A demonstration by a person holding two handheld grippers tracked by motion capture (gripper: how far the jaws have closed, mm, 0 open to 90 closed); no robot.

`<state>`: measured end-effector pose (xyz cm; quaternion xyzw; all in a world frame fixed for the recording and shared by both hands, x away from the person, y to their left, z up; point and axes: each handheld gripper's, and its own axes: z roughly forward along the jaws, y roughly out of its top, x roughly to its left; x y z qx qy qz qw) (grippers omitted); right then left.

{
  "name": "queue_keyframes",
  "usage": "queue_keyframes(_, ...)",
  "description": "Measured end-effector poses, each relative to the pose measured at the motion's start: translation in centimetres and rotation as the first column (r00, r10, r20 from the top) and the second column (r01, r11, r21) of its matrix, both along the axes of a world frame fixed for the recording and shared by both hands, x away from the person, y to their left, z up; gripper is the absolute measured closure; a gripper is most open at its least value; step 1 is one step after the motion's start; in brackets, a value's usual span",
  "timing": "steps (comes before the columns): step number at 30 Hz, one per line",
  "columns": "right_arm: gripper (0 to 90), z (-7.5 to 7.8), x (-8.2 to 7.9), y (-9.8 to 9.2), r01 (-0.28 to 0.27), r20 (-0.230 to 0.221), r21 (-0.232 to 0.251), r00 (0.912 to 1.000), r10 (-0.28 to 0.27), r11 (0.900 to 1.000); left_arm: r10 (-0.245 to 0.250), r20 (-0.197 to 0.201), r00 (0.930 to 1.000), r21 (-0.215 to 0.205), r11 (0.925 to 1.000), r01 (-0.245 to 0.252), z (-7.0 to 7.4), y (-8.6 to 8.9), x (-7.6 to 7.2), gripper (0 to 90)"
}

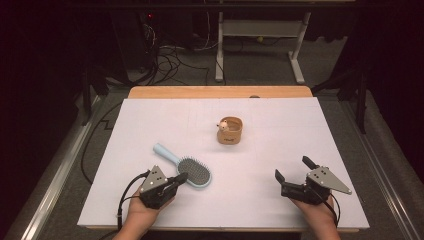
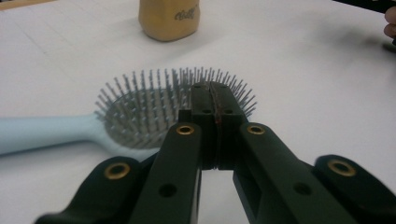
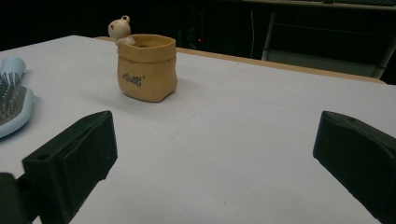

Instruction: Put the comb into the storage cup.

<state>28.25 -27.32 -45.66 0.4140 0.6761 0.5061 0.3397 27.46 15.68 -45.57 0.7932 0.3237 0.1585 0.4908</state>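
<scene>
Left gripper (image 1: 181, 177) jaws pressed together, tips at hairbrush (image 1: 194, 171) head, 7 o'clock edge. Right gripper (image 1: 292, 170) jaws spread, nothing between.

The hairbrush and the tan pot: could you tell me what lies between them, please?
Nothing: the high view shows bare white table between the hairbrush and the tan pot.

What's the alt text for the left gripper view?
The left gripper, jaws shut with nothing between them, points at the bristled head of a light blue hairbrush lying bristles-up on a white table. A tan pot stands beyond the brush.
</scene>
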Motion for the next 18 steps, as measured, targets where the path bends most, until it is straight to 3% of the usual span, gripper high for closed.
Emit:
queue_keyframes(6, 0.7, 0.0, 0.0, -0.1, 0.001, -0.001, 0.005, 1.0000, -0.001, 1.000, -0.012, -0.006, 0.9999, 0.010, 0.9999, 0.012, 1.1, -3.0, 1.2, 89.7)
queue_keyframes(11, 0.7, 0.1, 0.0, -0.1, -0.002, 0.006, 0.007, 1.0000, 0.002, 1.000, -0.008, -0.039, 0.9992, 0.053, 0.9986, 0.010, 0.8, -5.4, 2.2, 89.7)
queue_keyframes(14, 0.7, 0.1, 0.0, -0.1, -0.003, 0.003, 0.008, 1.0000, 0.003, 1.000, 0.001, -0.042, 0.9991, 0.098, 0.9952, 0.003, 0.6, -6.6, 2.4, 89.7)
queue_keyframes(18, 0.7, 0.1, -0.1, -0.1, -0.004, 0.006, 0.011, 1.0000, 0.004, 1.000, 0.004, -0.036, 0.9993, 0.174, 0.9848, 0.002, -0.1, -7.6, 2.1, 89.8)
